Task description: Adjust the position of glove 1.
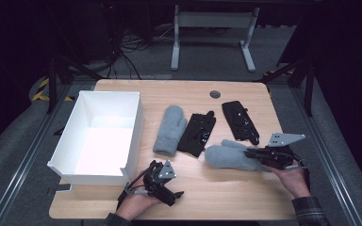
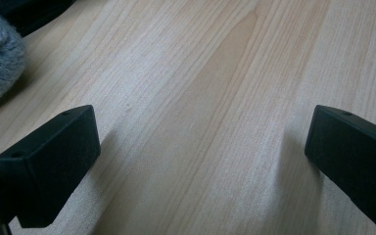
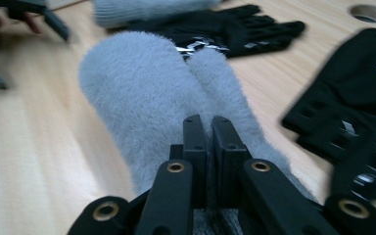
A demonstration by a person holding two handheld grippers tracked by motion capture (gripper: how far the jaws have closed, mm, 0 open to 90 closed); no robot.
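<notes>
While I work at the wooden table [image 1: 226, 197], this is how things stand.
Right gripper [image 3: 209, 128]: my jaws are pinched nearly together on the cuff end of a fluffy grey mitten [image 3: 142, 93].
Held mitten: lying flat near the table's right front, fingertip end pointing left, just beside the black gloves.
Left gripper [image 2: 200, 147]: my jaws are spread wide over bare wood near the front edge, holding nothing.
Second grey mitten [image 1: 169, 129]: mid-table, beside a black glove [image 1: 197, 133].
Other black glove [image 1: 239, 121]: farther right, behind the held mitten.
White box [image 1: 136, 136]: open-topped, at the table's left.
</notes>
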